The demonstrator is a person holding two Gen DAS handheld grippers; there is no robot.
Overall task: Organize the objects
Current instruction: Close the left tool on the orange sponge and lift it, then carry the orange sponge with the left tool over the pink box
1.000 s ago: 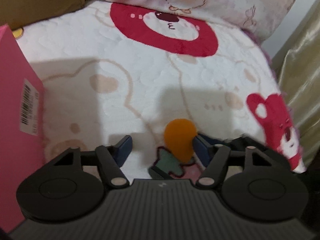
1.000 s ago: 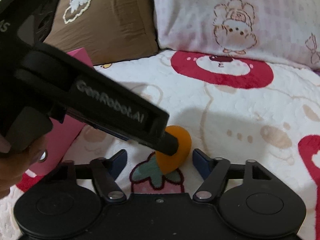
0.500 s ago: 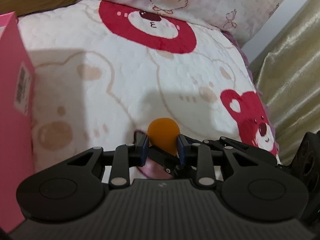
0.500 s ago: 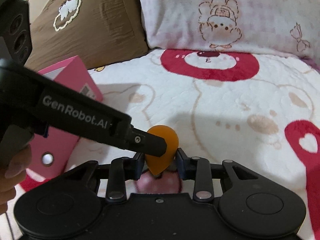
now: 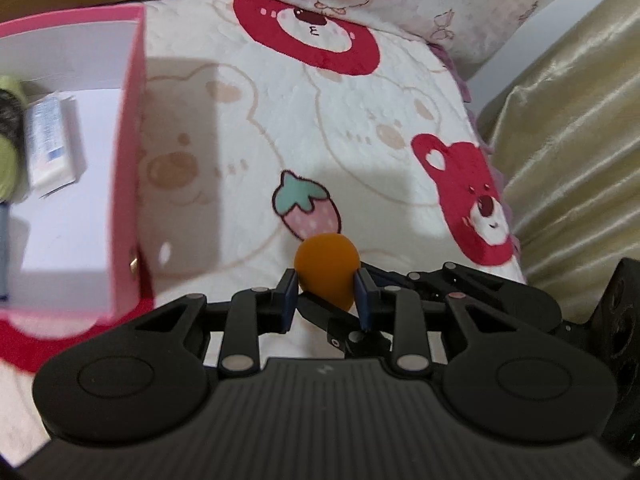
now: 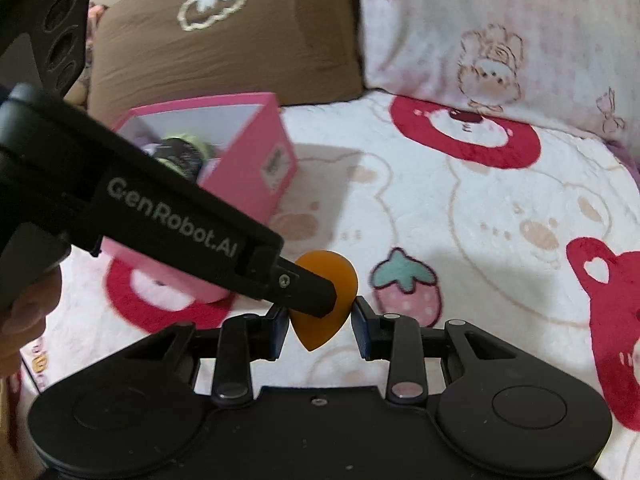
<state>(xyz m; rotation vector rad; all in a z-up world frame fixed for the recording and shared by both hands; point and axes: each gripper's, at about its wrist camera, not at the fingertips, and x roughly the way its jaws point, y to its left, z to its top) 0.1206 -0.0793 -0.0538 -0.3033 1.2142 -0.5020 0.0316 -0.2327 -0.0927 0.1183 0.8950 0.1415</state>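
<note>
While lifted, orange sponge [image 5: 327,270] sits between both tongs (left [image 5: 326,300] pinching).

Orange teardrop sponge [image 5: 326,269], point down, above blanket, between tongs

bed: bear-print blanket [image 5: 360,140] | pillows: brown [image 6: 224,40], pink (cartoon print) [image 6: 500,28] | right: gold curtain [image 5: 572,120]

Both cameras sit close above the bed blanket [image 5: 280,92], each behind its own gripper fingers, looking forward and downward toward the pillows. The left wrist view looks steeply, into the pink box [image 5: 124,152]. The right wrist view looks flatter. They share the orange sponge [image 6: 332,300], the box and the strawberry print [image 5: 306,210].
</note>
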